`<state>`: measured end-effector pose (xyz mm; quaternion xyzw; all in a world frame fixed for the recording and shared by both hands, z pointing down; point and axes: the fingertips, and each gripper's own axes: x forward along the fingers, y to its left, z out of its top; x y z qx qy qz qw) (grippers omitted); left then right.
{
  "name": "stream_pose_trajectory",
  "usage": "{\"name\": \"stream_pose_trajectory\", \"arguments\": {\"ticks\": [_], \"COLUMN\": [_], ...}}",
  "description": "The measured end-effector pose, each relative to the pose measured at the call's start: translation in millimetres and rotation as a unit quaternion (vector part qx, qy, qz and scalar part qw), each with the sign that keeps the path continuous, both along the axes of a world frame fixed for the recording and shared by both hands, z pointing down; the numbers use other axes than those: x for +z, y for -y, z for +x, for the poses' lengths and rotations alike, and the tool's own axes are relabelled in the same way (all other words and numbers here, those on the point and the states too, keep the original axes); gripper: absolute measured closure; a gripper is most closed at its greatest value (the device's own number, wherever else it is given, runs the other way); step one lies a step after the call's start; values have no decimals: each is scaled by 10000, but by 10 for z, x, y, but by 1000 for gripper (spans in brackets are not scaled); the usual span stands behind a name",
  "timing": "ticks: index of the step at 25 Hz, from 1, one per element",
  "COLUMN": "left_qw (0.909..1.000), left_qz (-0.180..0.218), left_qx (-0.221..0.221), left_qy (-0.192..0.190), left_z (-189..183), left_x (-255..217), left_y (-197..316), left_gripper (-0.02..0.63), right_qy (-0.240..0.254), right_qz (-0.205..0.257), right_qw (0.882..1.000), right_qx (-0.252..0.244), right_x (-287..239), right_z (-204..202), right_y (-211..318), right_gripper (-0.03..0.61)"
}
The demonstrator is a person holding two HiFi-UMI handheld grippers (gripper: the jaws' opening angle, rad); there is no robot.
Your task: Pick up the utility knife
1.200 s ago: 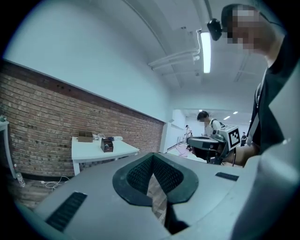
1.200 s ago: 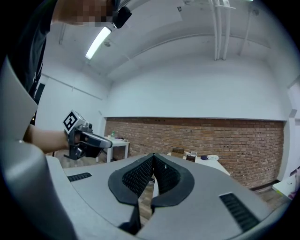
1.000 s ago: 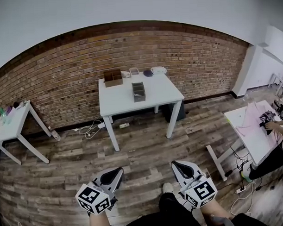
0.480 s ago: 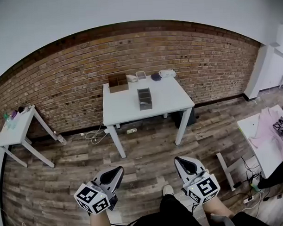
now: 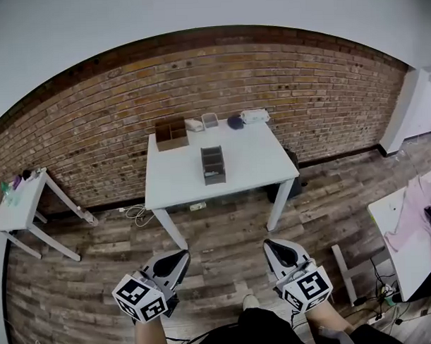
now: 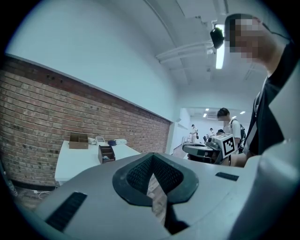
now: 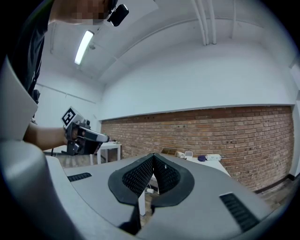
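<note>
Head cam steeply down; cams on left gripper (image 5: pixel 177 259), right gripper (image 5: pixel 274 247) look level; all share far table (image 5: pixel 250 163).

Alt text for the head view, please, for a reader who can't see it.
The left gripper and right gripper, both handheld with jaws together and empty, point across a wood floor toward a white table against a brick wall. The table carries a grey organiser, a brown box and small items too far off to identify.

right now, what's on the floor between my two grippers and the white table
Nothing. The head view shows only bare wood-plank floor between the left gripper, the right gripper and the white table.
</note>
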<state>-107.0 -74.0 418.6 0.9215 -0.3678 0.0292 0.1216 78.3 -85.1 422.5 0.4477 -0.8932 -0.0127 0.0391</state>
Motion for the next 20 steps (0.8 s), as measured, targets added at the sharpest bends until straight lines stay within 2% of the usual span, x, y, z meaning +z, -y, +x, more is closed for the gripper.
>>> {"name": "stream_pose_trajectory", "arguments": {"ticks": [9,15,20], "left_qw": [9998,9997,9993], "left_qz": [98,24,3], "left_qx": [-174,-252,-365], "left_qy": [25,-41,-79], "left_z": [514,765,761], "left_x": [-227,-153,-101], "left_y": [840,1129,1326], "left_gripper": [618,618,618], "right_qy": [55,-68,-124], "right_qz": [-69,-220,-277], "right_qw": [9995,9977,9960], "right_qx": [-314,-637,-837], "right_x": [-72,54,132], "right_z": [448,518,460], "right_y": [779,1056,1249], "right_gripper": [581,581,581]}}
